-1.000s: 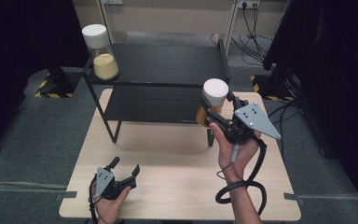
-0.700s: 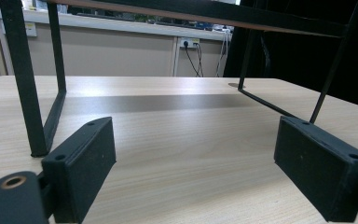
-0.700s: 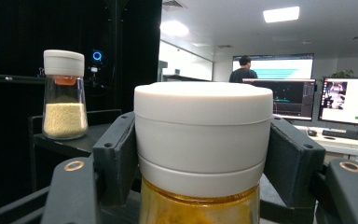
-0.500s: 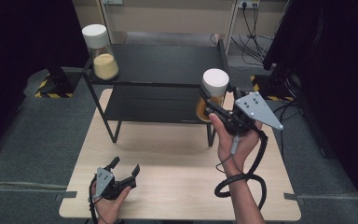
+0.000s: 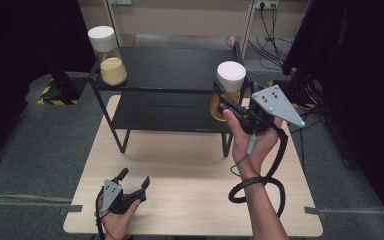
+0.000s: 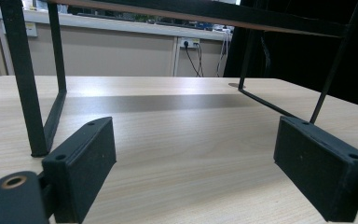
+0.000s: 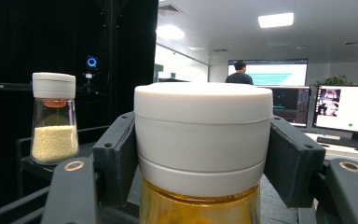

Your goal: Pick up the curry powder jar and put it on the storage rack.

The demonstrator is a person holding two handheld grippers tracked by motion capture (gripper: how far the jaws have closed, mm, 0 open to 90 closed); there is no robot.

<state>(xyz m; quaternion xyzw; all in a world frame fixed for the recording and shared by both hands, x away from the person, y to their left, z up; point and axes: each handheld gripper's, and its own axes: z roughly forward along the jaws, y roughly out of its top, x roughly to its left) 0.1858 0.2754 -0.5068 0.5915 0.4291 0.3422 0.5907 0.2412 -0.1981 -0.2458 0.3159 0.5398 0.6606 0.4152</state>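
My right gripper (image 5: 226,101) is shut on a glass jar with a white lid and amber contents (image 5: 226,90), held in the air at the right end of the black two-tier shelf (image 5: 170,89). In the right gripper view the jaws clamp the jar (image 7: 203,140) just under its lid. A second white-lidded jar with pale yellow grains (image 5: 108,56) stands on the shelf's top tier at the far left, also seen as the grain jar (image 7: 54,119). My left gripper (image 5: 134,178) rests open near the table's front left; its pads (image 6: 81,163) hold nothing.
The shelf stands on the far half of the wooden table (image 5: 190,185); its legs (image 6: 28,88) rise just ahead of the left gripper. A cable loop (image 5: 255,192) trails from the right gripper over the table. Monitors and a person (image 7: 240,72) are in the background.
The right gripper has lifted the amber jar higher and slightly farther, toward the top tier's right end. The left gripper has not moved.
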